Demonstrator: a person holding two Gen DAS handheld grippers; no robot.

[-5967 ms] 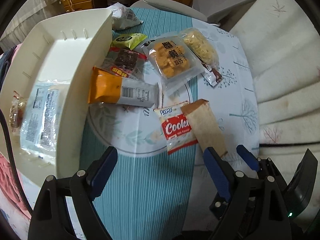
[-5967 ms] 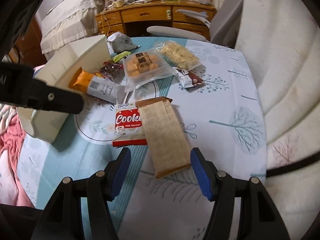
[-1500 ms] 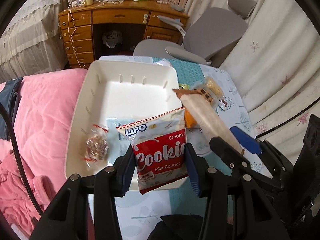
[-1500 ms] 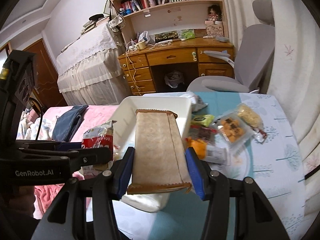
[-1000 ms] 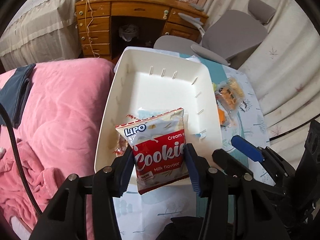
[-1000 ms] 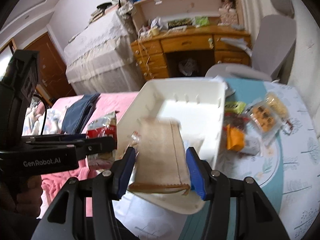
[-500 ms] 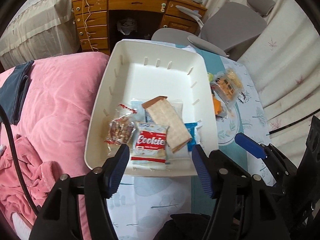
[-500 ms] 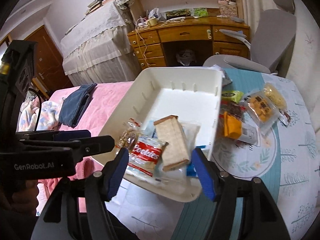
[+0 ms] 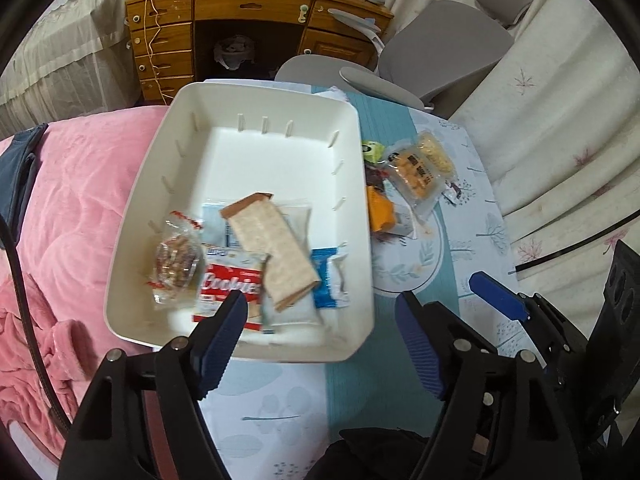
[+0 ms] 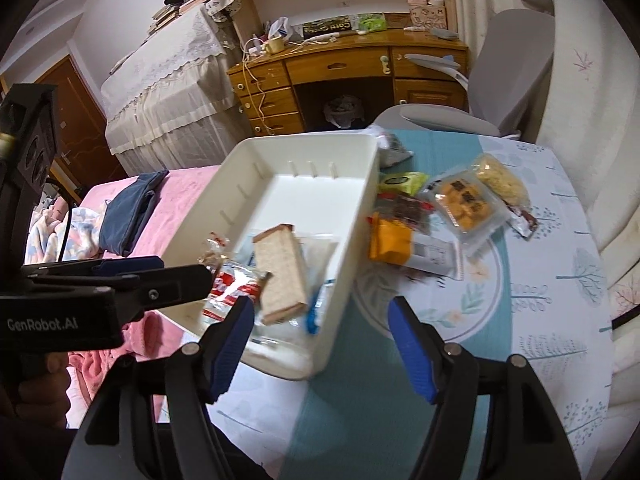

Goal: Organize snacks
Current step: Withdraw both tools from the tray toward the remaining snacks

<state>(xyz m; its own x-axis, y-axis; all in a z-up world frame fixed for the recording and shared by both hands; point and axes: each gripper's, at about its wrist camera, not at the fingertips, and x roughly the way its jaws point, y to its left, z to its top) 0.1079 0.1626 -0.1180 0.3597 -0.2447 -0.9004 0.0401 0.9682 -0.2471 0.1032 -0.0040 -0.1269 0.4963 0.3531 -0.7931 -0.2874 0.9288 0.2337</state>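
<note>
- The white bin (image 9: 356,184) stands at the left side of the surface (image 9: 460,248), its left wall against or over the pink bedding (image 9: 80,184); whether it overhangs the surface's edge cannot be told.
- The bin's far half is bare floor, ringed by short ribs on the inner walls; the packets all lie in its near half.
- The tan wafer packet (image 9: 272,252) lies on top of the heap, its long axis slanted from far-left to near-right, brown sealed end pointing away.
- The red Cookies packet (image 9: 228,286) lies flat just left of it, touching, lettering readable from the near side.
- A clear-wrapped snack (image 9: 176,260) sits by the left wall, and a blue-and-white packet (image 9: 330,276) near the right wall.
- Right of the bin, on the surface, are an orange packet (image 10: 390,240), a clear pack of yellow cakes (image 10: 466,200) and a green packet (image 10: 402,181), close together; nearer this way the cloth is open.
- The left tongs (image 9: 320,336) are spread wide with nothing between them, above the bin's near rim; their jaws have just been opening.
- The right tongs (image 10: 320,338) are likewise released and empty, having just been opening, over the bin's near-right corner.
</note>
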